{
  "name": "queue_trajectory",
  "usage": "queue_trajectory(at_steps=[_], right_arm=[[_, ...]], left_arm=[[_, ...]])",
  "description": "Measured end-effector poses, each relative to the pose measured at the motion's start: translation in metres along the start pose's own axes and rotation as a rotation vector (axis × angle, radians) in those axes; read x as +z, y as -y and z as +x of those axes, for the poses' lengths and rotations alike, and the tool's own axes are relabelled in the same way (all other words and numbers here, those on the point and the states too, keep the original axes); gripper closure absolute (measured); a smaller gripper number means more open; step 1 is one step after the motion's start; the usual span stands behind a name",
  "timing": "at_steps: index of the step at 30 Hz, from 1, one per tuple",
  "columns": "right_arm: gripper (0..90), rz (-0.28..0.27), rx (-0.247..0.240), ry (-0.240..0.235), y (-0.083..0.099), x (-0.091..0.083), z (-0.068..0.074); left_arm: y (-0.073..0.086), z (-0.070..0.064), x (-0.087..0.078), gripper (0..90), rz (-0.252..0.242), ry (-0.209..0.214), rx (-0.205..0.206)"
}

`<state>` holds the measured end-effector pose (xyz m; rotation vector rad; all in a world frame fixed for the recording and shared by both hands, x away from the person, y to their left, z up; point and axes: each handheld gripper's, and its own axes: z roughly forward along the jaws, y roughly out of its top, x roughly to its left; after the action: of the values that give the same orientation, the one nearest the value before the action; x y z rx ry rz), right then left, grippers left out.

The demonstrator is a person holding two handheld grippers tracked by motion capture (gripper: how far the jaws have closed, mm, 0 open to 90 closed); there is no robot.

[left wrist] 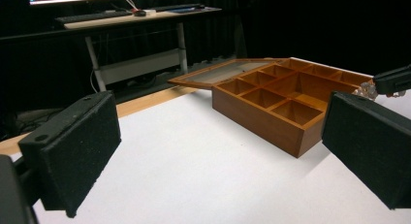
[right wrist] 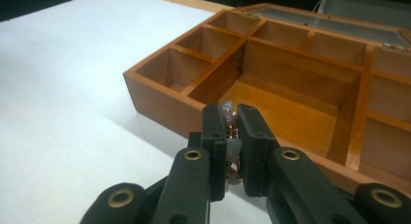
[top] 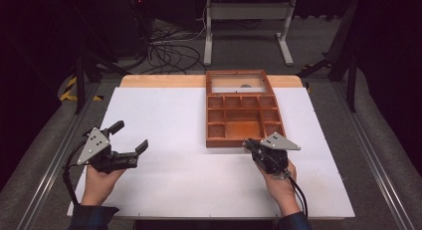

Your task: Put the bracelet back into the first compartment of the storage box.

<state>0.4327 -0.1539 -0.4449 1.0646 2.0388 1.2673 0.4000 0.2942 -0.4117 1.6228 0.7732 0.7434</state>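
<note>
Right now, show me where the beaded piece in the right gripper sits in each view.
High view: beaded piece at the right gripper's tips, by the box's near edge.
Left gripper view: far right, at the box's corner, beaded piece.
Right gripper view: bottom centre, clamped between the jaws.
Shared landmark: the box.

Bright tabletop, dark surroundings, soft shadows

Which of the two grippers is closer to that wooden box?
Right. The right gripper is at the wooden compartment box's near edge; the left gripper sits far off to its left.
</note>
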Motion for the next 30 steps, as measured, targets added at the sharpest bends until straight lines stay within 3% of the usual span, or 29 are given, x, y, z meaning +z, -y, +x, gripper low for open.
queue_trajectory(at_steps=[30], right_arm=[[83.2, -0.101, -0.02, -0.003, -0.035, 0.006, 0.0]], left_arm=[[0.003, 0.001, 0.002, 1.4, 0.019, 0.011, -0.002]])
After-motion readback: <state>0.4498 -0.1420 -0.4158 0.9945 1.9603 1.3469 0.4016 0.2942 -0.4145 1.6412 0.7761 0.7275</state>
